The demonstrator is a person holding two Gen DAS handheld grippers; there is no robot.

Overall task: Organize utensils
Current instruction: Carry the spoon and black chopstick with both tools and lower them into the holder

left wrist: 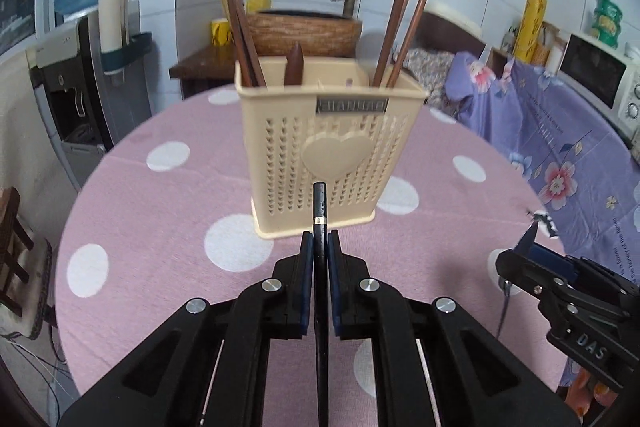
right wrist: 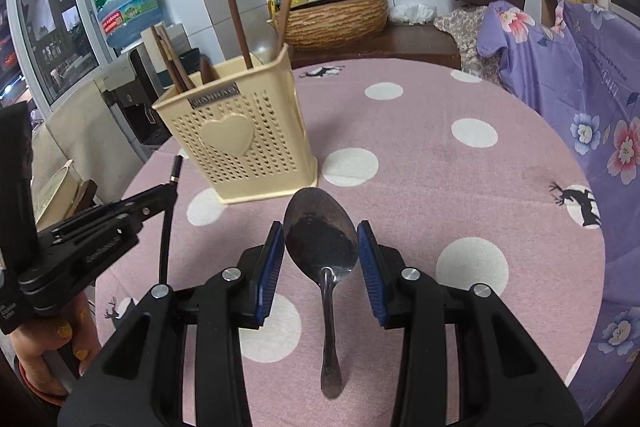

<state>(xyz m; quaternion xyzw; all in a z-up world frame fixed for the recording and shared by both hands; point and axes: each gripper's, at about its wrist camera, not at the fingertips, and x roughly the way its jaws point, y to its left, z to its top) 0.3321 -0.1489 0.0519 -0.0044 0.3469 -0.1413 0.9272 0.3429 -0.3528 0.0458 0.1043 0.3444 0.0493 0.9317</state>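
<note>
A cream perforated utensil holder [left wrist: 332,155] with a heart on its front stands on the pink dotted table [left wrist: 160,219]. Several brown chopsticks [left wrist: 400,27] and a brown handle stick up out of it. My left gripper [left wrist: 320,239] is shut on a black chopstick [left wrist: 319,203], whose banded tip points at the holder's front, just short of it. In the right wrist view my right gripper [right wrist: 320,231] is shut on the bowl of a metal spoon [right wrist: 320,247], with the handle hanging back toward the camera. It is right of the holder [right wrist: 236,147] and the left gripper [right wrist: 170,189].
Furniture draped in purple floral cloth [left wrist: 560,147] borders the table on the right, with a microwave [left wrist: 600,83] behind it. A water dispenser [left wrist: 76,87] stands at the left. A woven basin with a tap [left wrist: 304,31] sits on a dark counter behind the holder.
</note>
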